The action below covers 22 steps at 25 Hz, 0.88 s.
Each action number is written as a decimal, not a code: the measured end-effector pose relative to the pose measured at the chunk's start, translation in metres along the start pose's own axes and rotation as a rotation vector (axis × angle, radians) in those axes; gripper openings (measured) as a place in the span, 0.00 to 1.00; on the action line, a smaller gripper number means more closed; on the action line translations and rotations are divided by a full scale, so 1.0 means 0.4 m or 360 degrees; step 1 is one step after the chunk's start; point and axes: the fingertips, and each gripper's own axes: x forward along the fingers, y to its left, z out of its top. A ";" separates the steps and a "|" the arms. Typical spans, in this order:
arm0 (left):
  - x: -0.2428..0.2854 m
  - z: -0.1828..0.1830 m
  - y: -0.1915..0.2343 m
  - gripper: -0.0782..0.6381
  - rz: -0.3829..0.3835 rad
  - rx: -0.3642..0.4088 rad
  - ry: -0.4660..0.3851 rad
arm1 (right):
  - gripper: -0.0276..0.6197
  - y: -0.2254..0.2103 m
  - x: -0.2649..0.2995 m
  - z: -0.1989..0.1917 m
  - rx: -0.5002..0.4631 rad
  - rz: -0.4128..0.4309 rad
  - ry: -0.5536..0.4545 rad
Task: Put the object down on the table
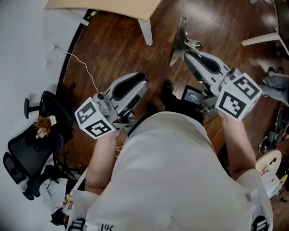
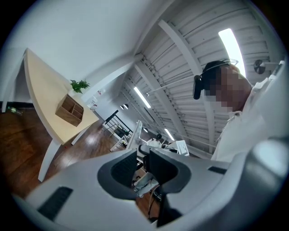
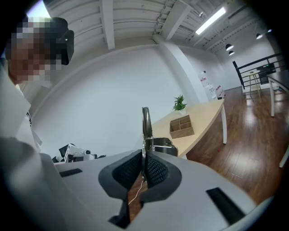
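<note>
A: Room?
B: Dark plank floor (image 1: pixel 113 49), white wall (image 3: pixel 113 90), pale bench (image 3: pixel 205 115) bearing a wooden box (image 3: pixel 181 127) and a plant (image 3: pixel 179 103).
A: Metal utensil (image 3: pixel 145 122)?
B: Clamped edge-on in the right gripper (image 3: pixel 144 158) jaws, off the bench, over the floor.
A: Left gripper (image 2: pixel 143 164)?
B: Jaws apart, nothing between.

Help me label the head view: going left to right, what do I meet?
In order: black office chair → left tool → right tool, clamping a thin silver metal piece.

the head view's top edge cuts off the table (image 1: pixel 113 5).
</note>
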 end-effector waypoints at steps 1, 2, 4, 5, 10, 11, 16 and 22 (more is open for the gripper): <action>0.015 0.006 0.007 0.23 0.0002 0.0002 -0.0003 | 0.05 -0.015 0.006 0.012 -0.0006 0.0008 -0.0001; 0.025 0.007 0.012 0.23 0.0006 0.0002 -0.0003 | 0.05 -0.026 0.009 0.019 -0.0012 0.0014 -0.0004; 0.040 0.007 0.023 0.23 0.0026 0.0002 0.0000 | 0.05 -0.044 0.013 0.030 -0.0016 0.0024 -0.0011; 0.050 0.009 0.030 0.23 0.0041 0.0000 0.0001 | 0.05 -0.056 0.015 0.037 -0.0015 0.0027 -0.0014; 0.148 0.044 0.072 0.23 0.0083 -0.0011 0.0001 | 0.05 -0.149 0.032 0.086 -0.0008 0.0058 0.0006; 0.164 0.049 0.077 0.23 0.0089 -0.0009 -0.0005 | 0.05 -0.165 0.035 0.091 -0.0008 0.0066 0.0011; 0.215 0.072 0.095 0.23 0.0111 -0.0017 -0.0037 | 0.05 -0.225 0.051 0.111 0.0001 0.0082 0.0039; 0.197 0.100 0.143 0.23 0.0141 -0.0035 -0.0049 | 0.05 -0.221 0.117 0.115 0.0007 0.0116 0.0073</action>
